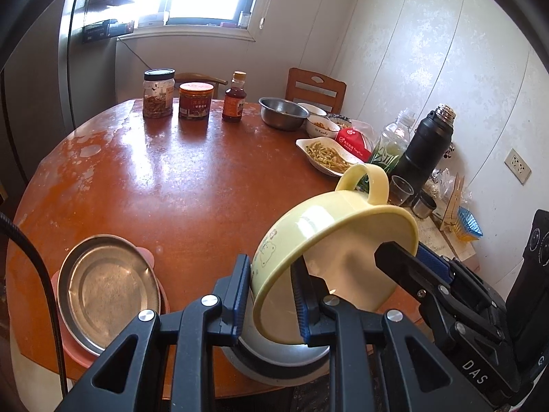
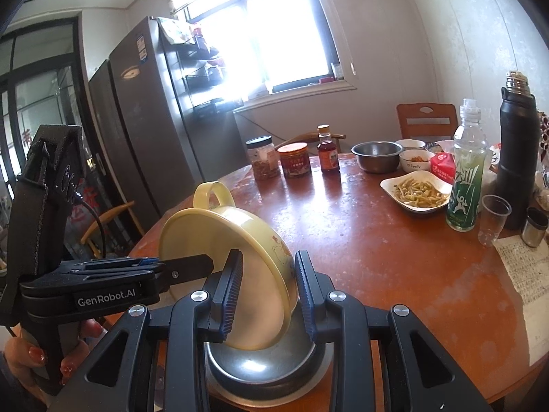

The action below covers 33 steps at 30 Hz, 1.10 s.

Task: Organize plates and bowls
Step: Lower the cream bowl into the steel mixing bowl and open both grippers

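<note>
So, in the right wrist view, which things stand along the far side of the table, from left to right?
Black-lidded jar → red-lidded jar → sauce bottle → steel bowl → white bowl → green drink bottle → black flask.

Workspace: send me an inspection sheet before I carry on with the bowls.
Surface: round brown table, worn pale patches.
Job's things: yellow handled bowl tilted on edge, over a steel bowl; steel plate in a pink dish, near edge.
Clutter: two jars, sauce bottle, steel basin, dish of food, green bottle, black flask, plastic cup, paper sheet.
Grippers: left tool and right tool each shut on the yellow bowl's rim.
Cables: black cable at left edge.
Surroundings: fridge, window, wooden chair, wall socket.
</note>
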Each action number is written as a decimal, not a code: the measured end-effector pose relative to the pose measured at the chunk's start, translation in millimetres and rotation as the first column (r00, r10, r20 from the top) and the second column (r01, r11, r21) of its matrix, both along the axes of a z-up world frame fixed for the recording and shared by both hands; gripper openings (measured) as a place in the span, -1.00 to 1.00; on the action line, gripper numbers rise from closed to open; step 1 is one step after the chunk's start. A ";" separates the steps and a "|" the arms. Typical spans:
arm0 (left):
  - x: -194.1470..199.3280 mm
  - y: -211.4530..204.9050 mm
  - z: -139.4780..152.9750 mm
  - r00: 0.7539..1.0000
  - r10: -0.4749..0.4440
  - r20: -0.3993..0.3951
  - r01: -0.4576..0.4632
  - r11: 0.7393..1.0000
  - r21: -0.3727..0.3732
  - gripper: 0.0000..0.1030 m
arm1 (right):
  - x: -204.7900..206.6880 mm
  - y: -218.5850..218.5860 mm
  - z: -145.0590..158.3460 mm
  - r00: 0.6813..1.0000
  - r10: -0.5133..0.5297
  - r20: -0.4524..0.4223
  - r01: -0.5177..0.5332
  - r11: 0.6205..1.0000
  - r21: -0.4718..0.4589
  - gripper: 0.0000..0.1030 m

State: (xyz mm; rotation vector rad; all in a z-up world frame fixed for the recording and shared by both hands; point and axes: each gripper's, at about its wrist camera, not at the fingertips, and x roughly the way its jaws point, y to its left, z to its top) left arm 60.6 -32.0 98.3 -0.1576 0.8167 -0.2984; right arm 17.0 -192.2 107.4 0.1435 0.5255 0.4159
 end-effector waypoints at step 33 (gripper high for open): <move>5.9 -10.8 -43.4 0.994 0.016 -0.104 -0.014 0.999 0.029 -0.53 | 8.4 -7.9 -35.6 0.994 0.019 -0.105 -0.019 1.000 -0.002 -0.38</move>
